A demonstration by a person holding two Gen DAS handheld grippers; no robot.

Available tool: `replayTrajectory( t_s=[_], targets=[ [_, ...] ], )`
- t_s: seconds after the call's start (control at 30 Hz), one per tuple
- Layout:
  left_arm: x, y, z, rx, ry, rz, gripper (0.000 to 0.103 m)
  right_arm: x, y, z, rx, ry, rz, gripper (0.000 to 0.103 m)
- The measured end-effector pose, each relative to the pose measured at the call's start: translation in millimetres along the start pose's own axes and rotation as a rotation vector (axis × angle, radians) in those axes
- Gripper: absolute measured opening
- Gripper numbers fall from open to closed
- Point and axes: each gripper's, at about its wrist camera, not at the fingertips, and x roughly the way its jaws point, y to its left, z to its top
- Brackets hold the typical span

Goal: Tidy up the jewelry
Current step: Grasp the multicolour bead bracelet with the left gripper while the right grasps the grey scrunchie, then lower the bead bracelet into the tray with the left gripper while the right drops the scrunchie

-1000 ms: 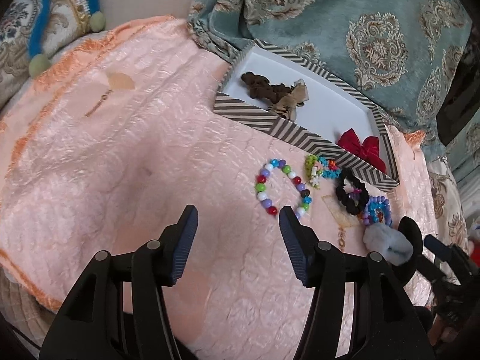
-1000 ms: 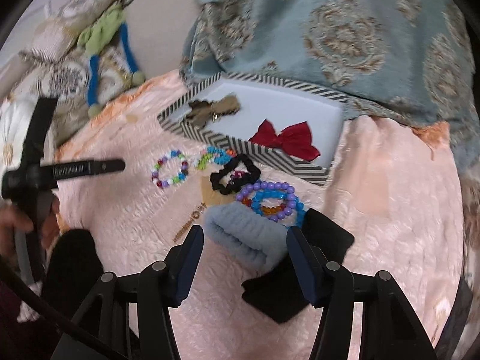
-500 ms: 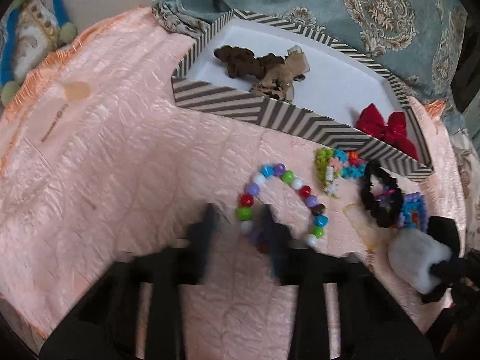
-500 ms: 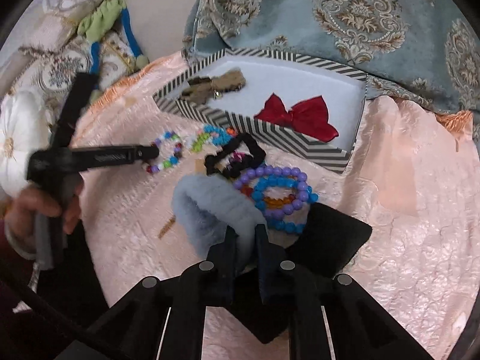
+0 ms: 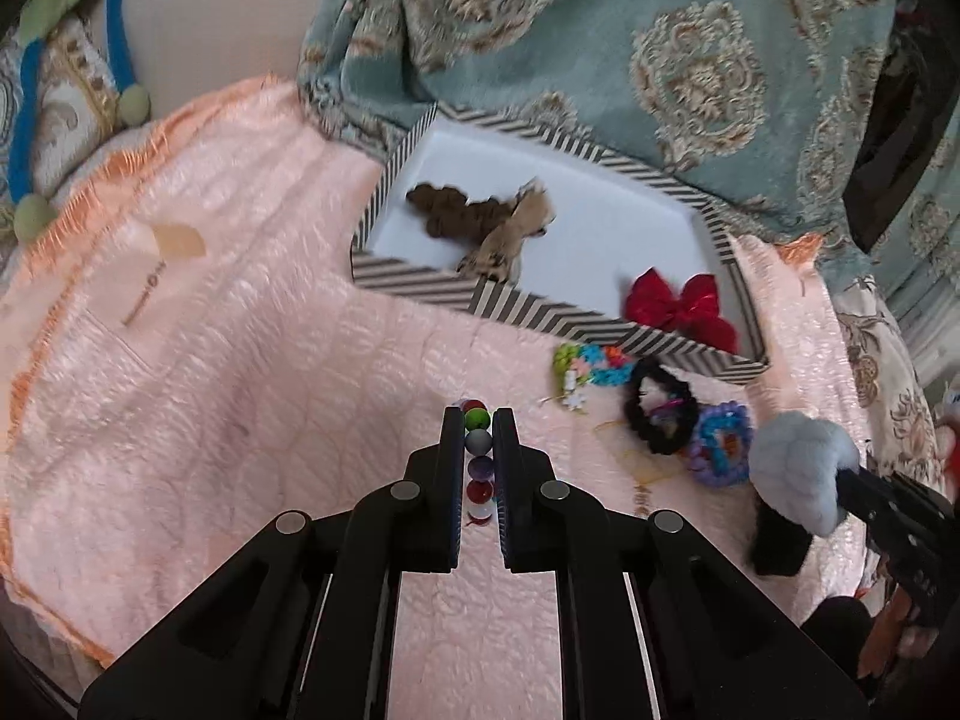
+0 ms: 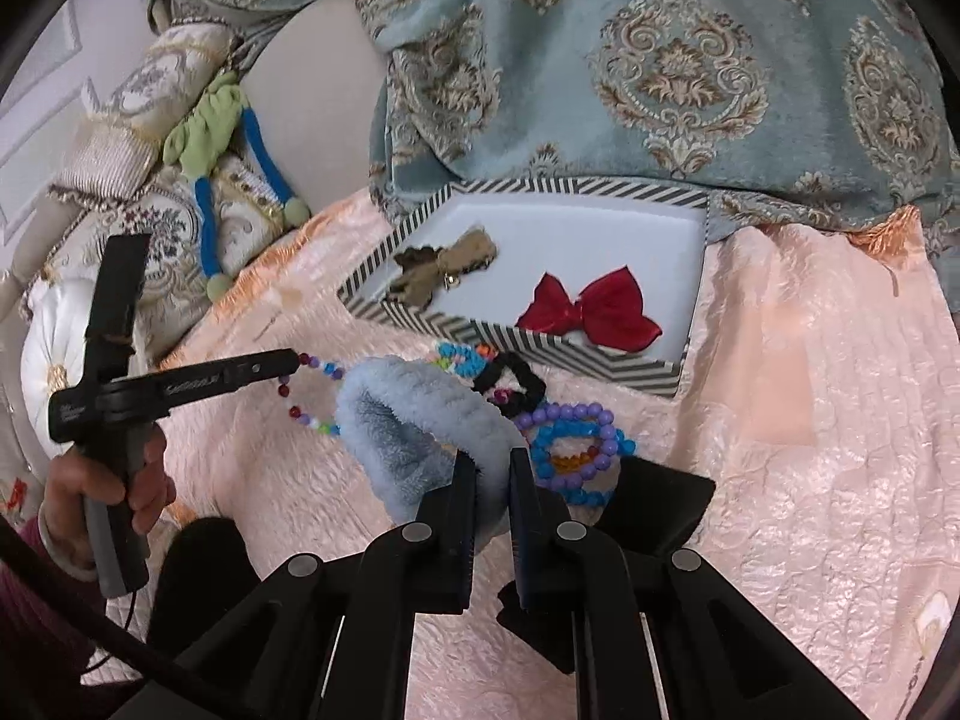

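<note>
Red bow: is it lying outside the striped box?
No, the red bow lies inside the striped box, near its front wall.

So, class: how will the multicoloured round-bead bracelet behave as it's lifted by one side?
The multicoloured round-bead bracelet, pinched between the left gripper's fingers, probably dangles floppily, since its loop sags in the right wrist view. Smooth round beads could slip. It looks light.

A peach quilted bedspread [image 6: 810, 360] with an orange fringe covers the bed. Behind it a teal blanket [image 6: 690, 60] with gold medallions lies bunched in folds. To the left, an embroidered cream cushion [image 6: 162, 222] leans against a pale headboard [image 5: 228, 18]. Soft daylight falls evenly over the fabrics.
</note>
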Motion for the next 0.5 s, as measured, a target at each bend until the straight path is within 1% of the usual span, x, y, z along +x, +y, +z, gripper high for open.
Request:
replayTrajectory(
  t_s=[0.23,0.5],
  targets=[
    [-20.0,-10.8,13.7,0.033,-0.044,0.015,0.008,-1.5,-12.3,13.0,0.049,-0.024,-0.033,0.009],
    [-15.0,-32.5,35.8,0.072,-0.06,0.032,0.008,6.9,-30.0,43.4,0.081,-0.041,-0.094,0.009]
  ],
)
